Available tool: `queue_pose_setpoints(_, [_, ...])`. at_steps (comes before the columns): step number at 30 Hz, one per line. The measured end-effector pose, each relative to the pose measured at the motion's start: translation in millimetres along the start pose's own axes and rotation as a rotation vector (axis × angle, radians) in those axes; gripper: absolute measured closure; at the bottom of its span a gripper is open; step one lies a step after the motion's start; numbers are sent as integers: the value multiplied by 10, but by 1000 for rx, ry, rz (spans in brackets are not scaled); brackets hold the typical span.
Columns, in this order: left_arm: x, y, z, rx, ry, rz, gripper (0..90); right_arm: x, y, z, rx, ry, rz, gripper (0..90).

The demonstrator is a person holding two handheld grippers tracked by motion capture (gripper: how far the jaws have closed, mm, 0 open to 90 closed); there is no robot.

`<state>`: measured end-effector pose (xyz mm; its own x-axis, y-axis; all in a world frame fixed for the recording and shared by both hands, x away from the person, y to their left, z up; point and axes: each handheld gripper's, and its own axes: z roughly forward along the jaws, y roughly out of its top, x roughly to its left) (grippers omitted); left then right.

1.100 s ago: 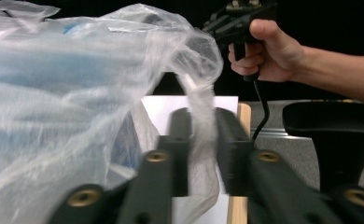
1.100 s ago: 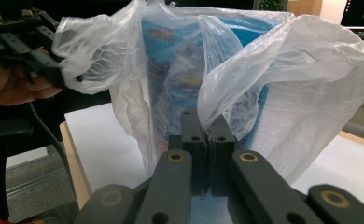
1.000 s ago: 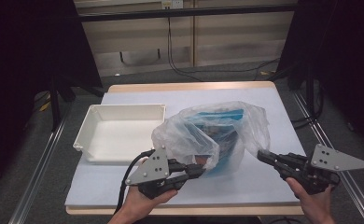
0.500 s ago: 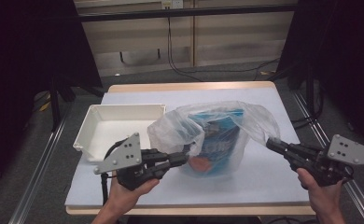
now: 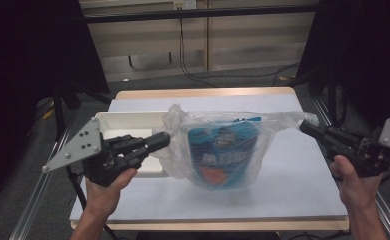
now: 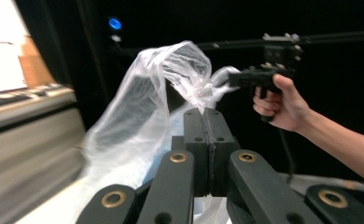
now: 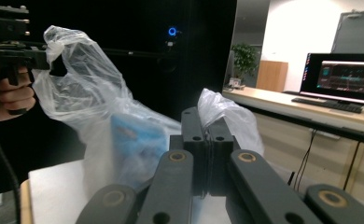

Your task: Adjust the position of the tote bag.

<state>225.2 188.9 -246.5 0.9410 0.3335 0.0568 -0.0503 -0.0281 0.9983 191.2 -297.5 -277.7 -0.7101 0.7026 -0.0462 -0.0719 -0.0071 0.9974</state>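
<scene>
A clear plastic bag [image 5: 223,150] hangs stretched over the middle of the table, with a blue packet [image 5: 222,155] inside it. My left gripper [image 5: 164,140] is shut on the bag's left rim. My right gripper [image 5: 305,126] is shut on the bag's right rim. In the left gripper view the jaws are pressed together on the film at my left gripper [image 6: 207,113], and the bag [image 6: 138,121] billows beyond them. In the right gripper view my right gripper [image 7: 203,114] pinches a crumpled corner of the bag [image 7: 101,107], and the blue packet [image 7: 136,140] shows through it.
A white tray [image 5: 128,122] lies on the table's left side, just behind my left gripper. The table [image 5: 293,185] has a pale top with a wooden edge. Metal frame rails run along both sides. A desk with a monitor [image 7: 343,77] stands far off.
Both grippers have risen and drawn apart, the left one moving further left. The bag has been lifted and pulled wide between them, its bottom hanging lower over the table.
</scene>
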Motion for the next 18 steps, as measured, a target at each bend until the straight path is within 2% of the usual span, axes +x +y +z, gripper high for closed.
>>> queue_pose_setpoints(1, [34, 54, -65, -7, 13, -3, 899, -19, 31, 10, -6, -4, -2, 892])
queue_pose_setpoints(4, [52, 78, -114, -14, 35, -1, 899, -65, 117, 34, -20, -11, -5, 893])
queue_pose_setpoints(8, [174, 129, -237, -28, 87, 6, 900, -142, 226, 67, -42, -25, -8, 894])
queue_pose_setpoints(9, [174, 129, -237, -28, 87, 6, 900, -142, 226, 67, -42, -25, -8, 894])
queue_pose_setpoints(12, [287, 247, -370, -56, 144, 16, 900, -195, 301, 61, -61, -43, -9, 896])
queue_pose_setpoints(14, [317, 274, -395, -57, 152, 11, 900, -212, 321, 65, -59, -49, -9, 896])
queue_pose_setpoints(15, [376, 323, -438, -62, 192, 8, 900, -237, 344, 78, -58, -54, -6, 897])
queue_pose_setpoints(18, [457, 360, -504, -75, 217, 3, 900, -256, 359, 93, -56, -62, -3, 897])
